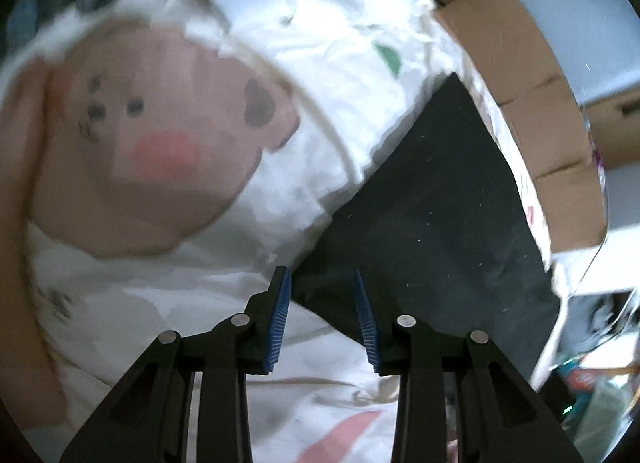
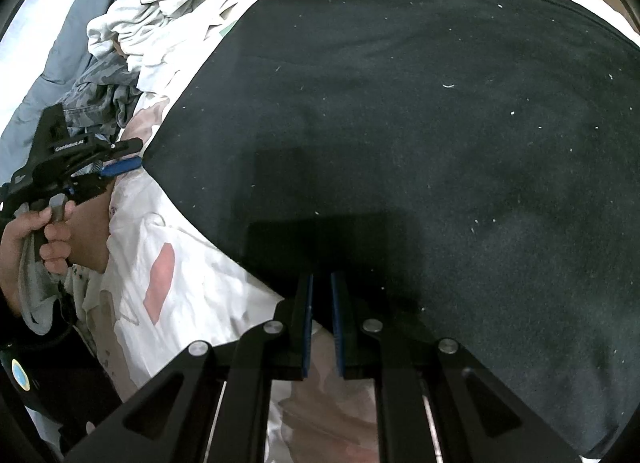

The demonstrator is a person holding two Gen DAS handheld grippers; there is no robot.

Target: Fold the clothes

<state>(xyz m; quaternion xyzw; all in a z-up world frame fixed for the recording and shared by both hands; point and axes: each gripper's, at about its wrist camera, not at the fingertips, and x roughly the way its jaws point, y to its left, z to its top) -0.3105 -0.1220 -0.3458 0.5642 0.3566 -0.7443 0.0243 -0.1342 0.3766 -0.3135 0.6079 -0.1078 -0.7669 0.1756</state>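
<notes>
A black garment (image 2: 400,123) lies spread flat on a white bedsheet with a pink cartoon print (image 2: 160,275). In the left wrist view its corner (image 1: 432,215) lies just ahead of my left gripper (image 1: 322,279), whose blue pads stand apart and hold nothing. The left gripper also shows in the right wrist view (image 2: 132,155), at the garment's left corner. My right gripper (image 2: 322,279) sits at the garment's near edge with its pads almost together; the black edge lies between the fingertips, but a narrow gap shows between the pads.
A heap of white and grey clothes (image 2: 152,23) lies at the far left of the bed. A cardboard box (image 1: 532,95) stands along the right side in the left wrist view. A blue-grey blanket (image 2: 60,35) lies behind the heap.
</notes>
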